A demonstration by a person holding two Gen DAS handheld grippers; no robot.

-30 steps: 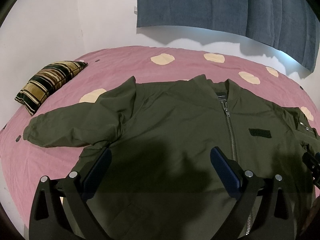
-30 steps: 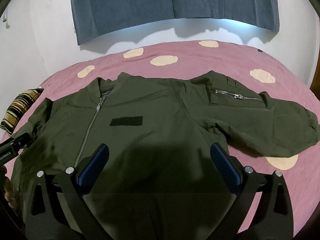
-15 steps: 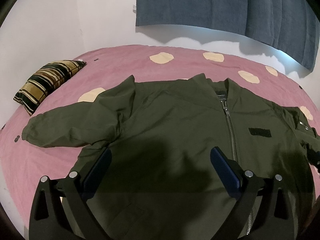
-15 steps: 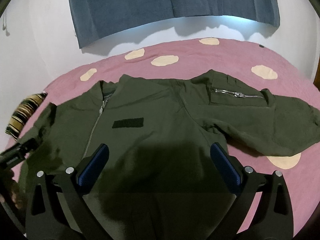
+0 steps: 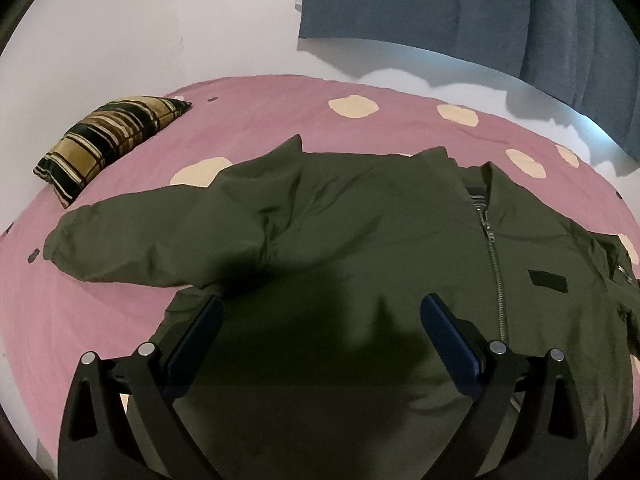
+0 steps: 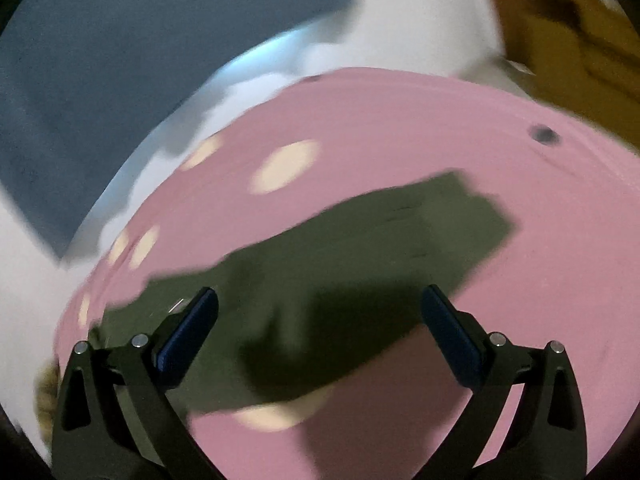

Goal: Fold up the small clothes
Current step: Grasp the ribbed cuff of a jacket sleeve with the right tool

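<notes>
The fold is judged not yet begun: the olive jacket [image 5: 360,248] is spread flat, front up and zipped, on the pink bedspread [image 5: 248,120], and nothing is gripped.

Taken from the left, a striped cushion [image 5: 108,136] is seen far ahead and to the left of the left gripper [image 5: 320,332]. The jacket's one sleeve [image 5: 132,248] is stretched out ahead and left of that gripper's left finger. The gripper itself is held over the lower body of the jacket with its fingers wide apart and empty, the zip [image 5: 494,268] running just ahead of its right finger.

In the right wrist view, which is heavily blurred, the right gripper [image 6: 320,320] is likewise spread wide with nothing between its fingers; the other sleeve [image 6: 380,240] lies ahead of it, slanting away to the right.

The next move is judged to call for a sleeve end to be pinched and carried inward across the chest.
</notes>
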